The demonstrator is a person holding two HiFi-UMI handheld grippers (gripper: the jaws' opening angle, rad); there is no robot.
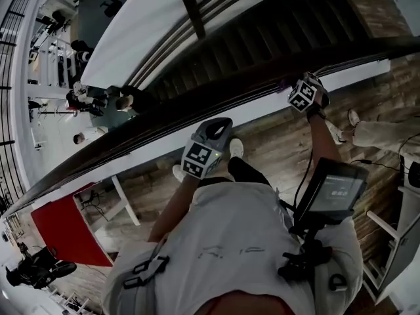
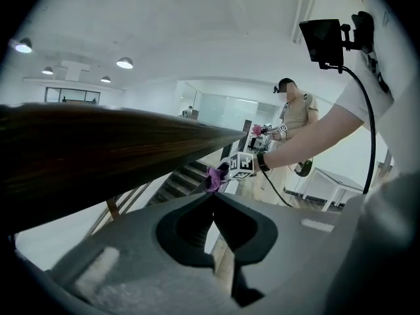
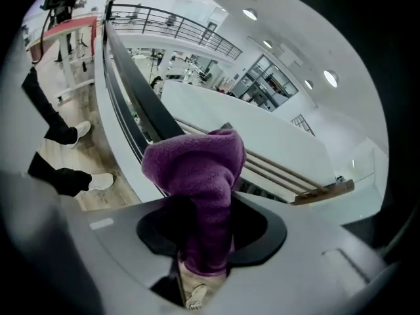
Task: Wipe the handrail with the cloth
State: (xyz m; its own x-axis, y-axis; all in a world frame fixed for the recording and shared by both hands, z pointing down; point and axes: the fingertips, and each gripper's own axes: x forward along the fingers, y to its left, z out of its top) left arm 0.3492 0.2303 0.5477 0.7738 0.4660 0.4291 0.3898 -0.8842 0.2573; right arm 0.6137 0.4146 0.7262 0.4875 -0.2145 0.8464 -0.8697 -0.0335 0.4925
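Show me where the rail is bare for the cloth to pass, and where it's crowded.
The handrail is bare from the left gripper down to the red panel, and between it and the right gripper, which grips the purple cloth. Crowded: the floor side, with shoes and table legs.

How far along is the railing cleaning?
Done: the purple cloth is clamped in the right hand-held gripper. In hand: that gripper holds it at the handrail, though contact is unclear. Left: no wiped stretch shows, so presumably most of the rail. The left hand-held gripper is shut, empty.
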